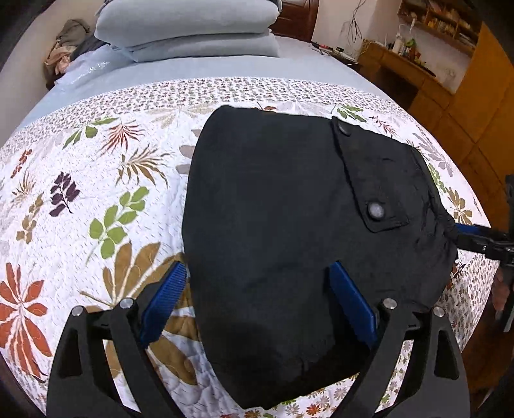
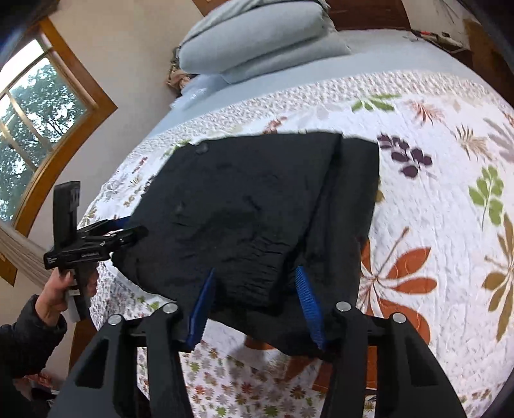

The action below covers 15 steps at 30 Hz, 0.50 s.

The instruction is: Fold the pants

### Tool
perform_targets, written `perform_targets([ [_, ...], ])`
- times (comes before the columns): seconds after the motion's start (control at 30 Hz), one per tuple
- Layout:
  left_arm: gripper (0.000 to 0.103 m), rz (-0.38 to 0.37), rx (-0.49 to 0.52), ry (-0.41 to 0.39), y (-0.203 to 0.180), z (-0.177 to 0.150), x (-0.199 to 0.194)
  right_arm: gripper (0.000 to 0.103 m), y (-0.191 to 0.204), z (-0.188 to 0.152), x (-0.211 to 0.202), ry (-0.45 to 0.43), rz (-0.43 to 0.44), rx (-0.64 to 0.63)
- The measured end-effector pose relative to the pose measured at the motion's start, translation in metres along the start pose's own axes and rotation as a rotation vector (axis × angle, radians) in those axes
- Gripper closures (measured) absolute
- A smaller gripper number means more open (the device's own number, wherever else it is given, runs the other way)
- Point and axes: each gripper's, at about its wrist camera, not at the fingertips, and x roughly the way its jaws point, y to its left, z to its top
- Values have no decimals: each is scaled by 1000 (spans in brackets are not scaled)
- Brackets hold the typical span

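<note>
Black pants [image 1: 273, 199] lie folded in a thick block on the floral quilt [image 1: 96, 180], a buttoned pocket flap [image 1: 376, 210] facing up. My left gripper [image 1: 260, 297] is open wide above their near edge: one pad over the quilt, the other over the cloth, nothing pinched. In the right wrist view the pants [image 2: 241, 199] reach toward me, and my right gripper [image 2: 255, 305] straddles the wrinkled waist fold, pads apart on either side of it. The left wrist view shows the right gripper [image 1: 462, 234] at the pants' right edge. A hand [image 2: 57, 289] holds the left gripper [image 2: 128, 228] at their left edge.
Stacked grey-blue pillows [image 1: 189, 29] sit at the head of the bed, with a heap of clothes [image 1: 64, 48] beside them. A wooden desk [image 1: 401, 67] and shelves stand to the right. A window [image 2: 32, 106] is on the far wall. The quilt's front edge drops off close by.
</note>
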Motion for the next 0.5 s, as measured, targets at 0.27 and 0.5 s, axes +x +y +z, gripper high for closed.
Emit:
perform_targets([
  [0.27,12,33,36,-36,-7,-3,-6,48,4,-1,-19,-39,56,53],
  [0.5,12,37,38,-52,-8,-4,-12,47,7,-9,-2,25,-20,24],
])
